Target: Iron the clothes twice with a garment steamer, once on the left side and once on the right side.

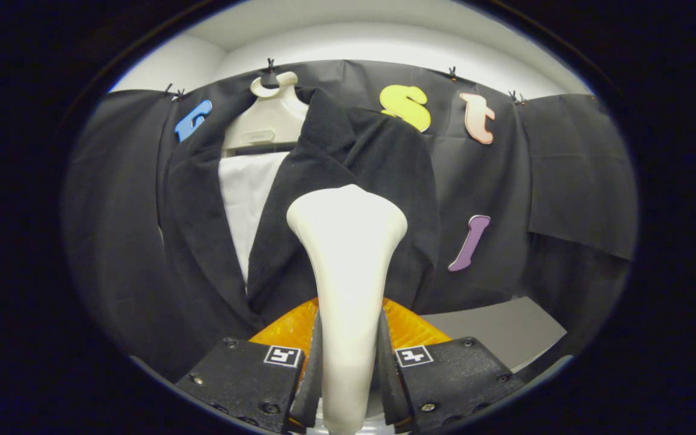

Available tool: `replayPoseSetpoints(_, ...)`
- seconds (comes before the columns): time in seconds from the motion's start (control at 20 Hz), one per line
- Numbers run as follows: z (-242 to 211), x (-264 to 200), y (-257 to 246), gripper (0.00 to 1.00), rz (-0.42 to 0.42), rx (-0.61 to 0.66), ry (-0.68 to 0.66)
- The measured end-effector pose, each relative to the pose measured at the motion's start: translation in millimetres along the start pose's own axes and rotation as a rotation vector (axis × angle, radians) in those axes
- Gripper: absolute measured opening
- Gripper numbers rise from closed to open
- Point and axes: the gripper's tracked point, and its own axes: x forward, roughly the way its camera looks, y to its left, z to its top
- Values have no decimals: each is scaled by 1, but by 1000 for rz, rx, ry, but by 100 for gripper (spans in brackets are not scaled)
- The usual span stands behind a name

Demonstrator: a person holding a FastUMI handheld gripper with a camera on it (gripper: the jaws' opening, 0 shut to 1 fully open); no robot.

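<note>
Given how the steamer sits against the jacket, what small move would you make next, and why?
Probably glide the garment steamer slowly down the jacket. The gripper jaws are shut on its handle, and its head sits high on one front panel beside the lapel.

The gripper (348,362) points straight ahead and level, both fingers (313,368) closed in tight, one on each side of the garment steamer (347,254). The fingers press flat against its narrow handle and hold it upright, head up and clear of the fingertips.
</note>
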Motion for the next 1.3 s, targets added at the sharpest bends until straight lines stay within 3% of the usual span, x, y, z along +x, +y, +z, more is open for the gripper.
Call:
replayPoseSetpoints(0.9, -175, 9, 4, 43, 1, -74, 240)
replayPoseSetpoints(1.3, -231, 12, -2, 43, -45, -140, 276)
